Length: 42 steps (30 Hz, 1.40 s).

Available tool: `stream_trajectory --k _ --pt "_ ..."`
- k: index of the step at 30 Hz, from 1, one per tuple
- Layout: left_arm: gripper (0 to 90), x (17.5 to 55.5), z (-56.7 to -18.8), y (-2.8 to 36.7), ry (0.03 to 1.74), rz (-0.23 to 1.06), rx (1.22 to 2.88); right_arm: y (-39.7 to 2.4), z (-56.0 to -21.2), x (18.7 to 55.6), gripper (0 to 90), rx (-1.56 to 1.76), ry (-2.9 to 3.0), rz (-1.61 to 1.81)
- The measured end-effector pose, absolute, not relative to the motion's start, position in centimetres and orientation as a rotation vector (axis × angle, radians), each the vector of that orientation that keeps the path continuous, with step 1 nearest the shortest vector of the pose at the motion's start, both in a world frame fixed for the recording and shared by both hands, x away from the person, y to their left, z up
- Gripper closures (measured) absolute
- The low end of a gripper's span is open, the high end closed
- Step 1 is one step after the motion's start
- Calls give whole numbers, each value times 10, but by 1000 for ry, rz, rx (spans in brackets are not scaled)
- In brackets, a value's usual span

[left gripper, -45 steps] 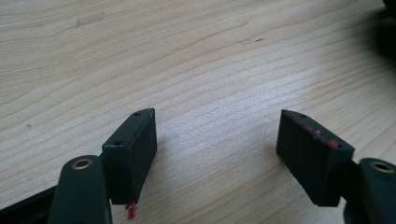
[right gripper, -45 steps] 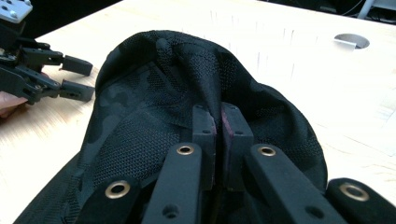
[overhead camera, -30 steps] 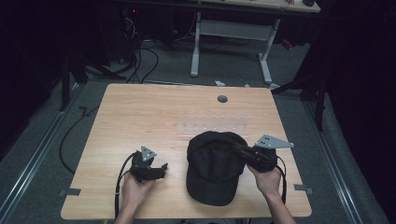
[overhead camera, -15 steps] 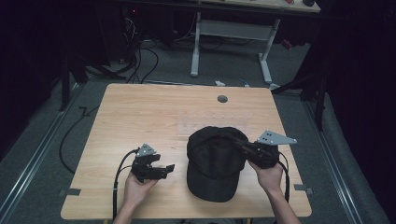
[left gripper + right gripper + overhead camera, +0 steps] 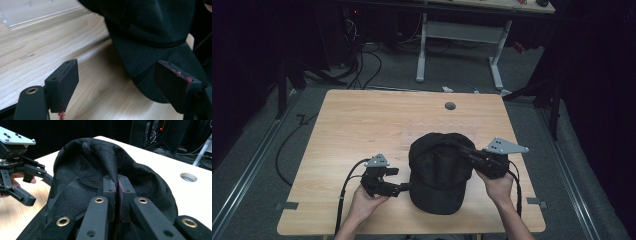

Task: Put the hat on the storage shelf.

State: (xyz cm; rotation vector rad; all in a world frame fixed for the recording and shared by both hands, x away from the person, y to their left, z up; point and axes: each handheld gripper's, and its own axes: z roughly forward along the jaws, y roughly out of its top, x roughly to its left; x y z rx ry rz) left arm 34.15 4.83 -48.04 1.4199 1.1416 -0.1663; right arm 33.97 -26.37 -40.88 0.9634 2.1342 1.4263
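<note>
the cap (image 5: 439, 167) is black all over, and up close in my right gripper view it shows a faint tone-on-tone camo pattern with a mesh weave. my left gripper (image 5: 117, 85) has black jaws with a bit of red on the pad edges, and my right gripper (image 5: 117, 188) is black too, with dull red pads and brass-coloured rivets. both carry a light grey plate on top. the table (image 5: 362, 120) is pale wood with a light grain, and a grey round plug (image 5: 450, 105) sits at its far side.
</note>
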Motion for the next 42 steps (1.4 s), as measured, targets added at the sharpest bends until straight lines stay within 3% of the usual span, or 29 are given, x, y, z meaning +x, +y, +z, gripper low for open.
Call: stream_trajectory --k 28,42 --pt "233 340 -476 25 1068 -277 1518 -252 -402 339 862 827 2144 1507" --pt "424 336 -470 31 1036 -254 1500 -251 -405 344 858 821 2109 1502"
